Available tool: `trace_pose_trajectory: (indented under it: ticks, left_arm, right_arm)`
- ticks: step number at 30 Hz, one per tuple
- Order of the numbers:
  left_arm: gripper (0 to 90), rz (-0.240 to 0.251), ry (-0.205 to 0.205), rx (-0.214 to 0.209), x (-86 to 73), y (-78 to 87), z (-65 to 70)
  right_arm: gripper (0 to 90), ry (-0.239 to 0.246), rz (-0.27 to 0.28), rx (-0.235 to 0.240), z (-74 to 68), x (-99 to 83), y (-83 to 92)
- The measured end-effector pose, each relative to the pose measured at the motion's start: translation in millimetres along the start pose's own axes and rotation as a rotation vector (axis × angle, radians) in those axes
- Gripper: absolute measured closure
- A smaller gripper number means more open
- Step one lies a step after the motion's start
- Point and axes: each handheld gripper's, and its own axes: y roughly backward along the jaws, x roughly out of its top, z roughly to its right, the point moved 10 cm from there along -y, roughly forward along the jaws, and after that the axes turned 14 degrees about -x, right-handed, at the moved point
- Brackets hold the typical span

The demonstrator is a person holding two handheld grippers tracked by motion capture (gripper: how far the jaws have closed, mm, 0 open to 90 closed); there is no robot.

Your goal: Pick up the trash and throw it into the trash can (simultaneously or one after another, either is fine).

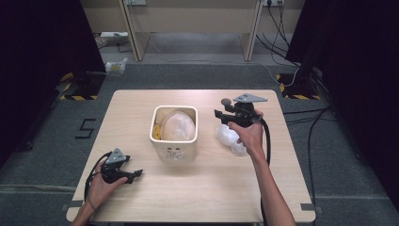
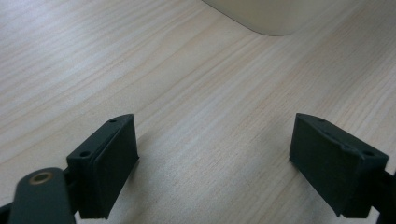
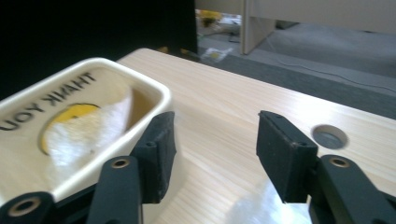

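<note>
Pale wood table [image 1: 141, 202], cream bin [image 1: 173, 141], grey carpet [image 1: 197, 75], black curtains [image 1: 42, 42]

The table [image 1: 141, 197] has a light wooden top and stands on a grey carpet floor [image 1: 42, 155]. Black curtains [image 1: 42, 42] hang at the left and the right side. Behind the table there is a beige desk [image 1: 188, 14], and black cables [image 1: 306, 132] lie on the floor at the right. Yellow-black warning tape [image 1: 77, 97] marks the floor near the curtains.
</note>
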Motion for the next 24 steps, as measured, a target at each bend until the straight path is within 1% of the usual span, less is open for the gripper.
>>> trace_pose_trajectory:
  ticks: [3, 8, 11, 12, 16, 24]
  left_arm:
    - [14.2, 0.0, 0.0, 0.0, 0.0, 0.0, 0.0]
    - [14.2, 0.0, 0.0, 0.0, 0.0, 0.0, 0.0]
    - [14.2, -0.002, -0.001, 0.0, -0.1, 0.1, -0.1]
    - [14.2, 0.001, 0.0, 0.0, 0.0, -0.1, 0.0]
    - [14.2, 0.0, 0.0, 0.0, 0.0, 0.0, 0.0]
    - [14.2, 0.0, 0.0, 0.0, 0.0, 0.0, 0.0]
  right_arm:
    - [44.4, 0.004, -0.02, -0.032, 8.3, -6.7, -1.0]
    - [41.7, -0.002, -0.034, -0.056, 17.7, -15.0, -2.8]
    - [40.3, -0.008, -0.054, -0.069, 22.4, -22.1, -4.9]
    - [39.4, -0.004, -0.065, -0.083, 25.9, -26.2, -6.7]
    - [38.1, -0.004, -0.08, -0.095, 30.1, -31.5, -9.2]
    - [36.5, -0.016, -0.129, -0.125, 43.1, -52.6, -17.3]
